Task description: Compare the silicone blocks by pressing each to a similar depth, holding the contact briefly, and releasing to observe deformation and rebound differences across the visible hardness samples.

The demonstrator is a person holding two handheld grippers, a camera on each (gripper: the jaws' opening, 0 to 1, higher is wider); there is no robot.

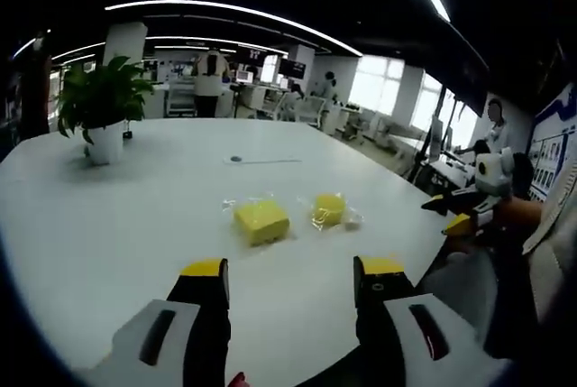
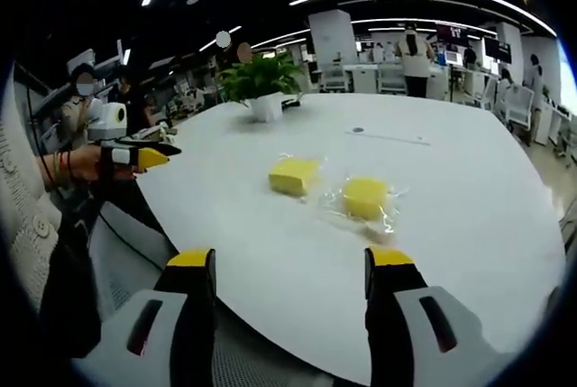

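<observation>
Currently, left gripper view: the left gripper [image 1: 290, 281] stands with its yellow-tipped black jaws spread and nothing between them, held back over the near edge of the white round-cornered table [image 1: 108, 225]. Two yellow silicone blocks in clear plastic wrap lie mid-table, near each other but apart: the larger square yellow block [image 1: 261, 221] toward the plant side, the smaller yellow block [image 1: 330, 209] beside it, its wrap trailing off to one side. White-potted green plant [image 1: 104, 107] sits at the far left corner. The right gripper [image 1: 455, 214] comes in off the table's right edge, held by a hand; too small to tell how its jaws stand from here.

Right gripper view: the right gripper's own jaws are parted and empty, over the near edge. Both blocks lie ahead, well inside the edges. The left gripper shows at the left off the table edge, yellow tips looking close together there, though its own view shows them apart.

Risks, as judgement:
- Loose crinkled wrap may slide on the smooth tabletop, so a block could skid sideways under an off-centre press.
- Wrap glare may mask dent and rebound.
- Differing block sizes make equal depth hard to judge.
- Neither block is braced; a tilted press could tip the smaller one.
</observation>
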